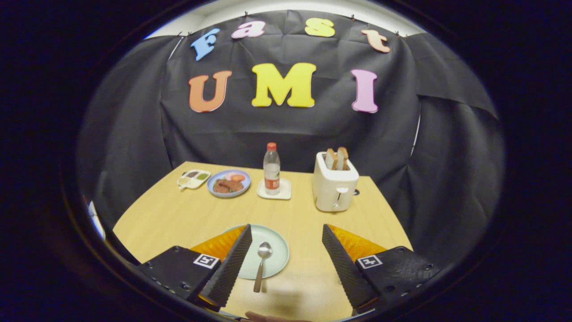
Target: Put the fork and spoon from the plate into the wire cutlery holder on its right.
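While jaws gape, spoon point(262, 264) lies between.

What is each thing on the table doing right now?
tongs: open, holding nothing
spoon: lying between the fingers, bowl on the plate, handle sticking off it
plate: flat on the table
bottle: upright, capped, on a coaster
toaster: two bread slices sticking up
blue plate: holding food
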`<state>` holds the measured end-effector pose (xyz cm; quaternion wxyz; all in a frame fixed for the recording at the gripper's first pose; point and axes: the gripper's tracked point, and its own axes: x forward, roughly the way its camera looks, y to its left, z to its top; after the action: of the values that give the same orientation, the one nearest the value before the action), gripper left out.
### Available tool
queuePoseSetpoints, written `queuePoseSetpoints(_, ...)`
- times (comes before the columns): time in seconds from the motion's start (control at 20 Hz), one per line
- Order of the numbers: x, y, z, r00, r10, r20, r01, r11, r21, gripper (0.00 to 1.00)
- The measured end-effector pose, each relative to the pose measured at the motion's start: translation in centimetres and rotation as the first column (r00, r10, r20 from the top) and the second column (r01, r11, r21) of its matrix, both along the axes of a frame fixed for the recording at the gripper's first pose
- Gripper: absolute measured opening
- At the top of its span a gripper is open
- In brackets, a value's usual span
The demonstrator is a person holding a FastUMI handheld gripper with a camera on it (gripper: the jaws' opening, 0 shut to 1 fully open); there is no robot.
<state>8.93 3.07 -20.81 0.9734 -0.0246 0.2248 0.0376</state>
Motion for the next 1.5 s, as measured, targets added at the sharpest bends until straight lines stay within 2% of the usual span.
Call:
queuePoseSetpoints(0.2,0.2,2.2,-5.9,0.987,0.016,-0.162,-0.014,1.0,0.012,0.96)
queuePoseSetpoints(0.55,0.9,4.9,-13.7,0.938,0.04,-0.344,-0.039,0.999,0.01,0.94)
queuePoseSetpoints(0.8,2.1,4.8,-17.6,0.9,-0.042,-0.434,0.048,0.999,0.003,0.69)
queuePoseSetpoints(0.95,2.7,5.4,-18.7,0.882,-0.056,-0.467,0.066,0.998,0.004,0.47)
queuePoseSetpoints(1.15,2.9,6.1,-19.7,0.857,-0.082,-0.509,0.113,0.993,0.03,0.44)
queuePoseSetpoints(1.2,2.9,5.9,-19.8,0.856,-0.091,-0.509,0.119,0.993,0.023,0.24)
queuePoseSetpoints(1.35,2.6,6.1,-19.7,0.854,-0.074,-0.516,0.097,0.995,0.018,0.1)
queuePoseSetpoints(1.45,1.8,6.3,-19.2,0.847,-0.053,-0.53,0.082,0.996,0.032,0.07)
queuePoseSetpoints(1.5,1.3,6.5,-19.2,0.844,-0.042,-0.535,0.077,0.996,0.043,0.02)
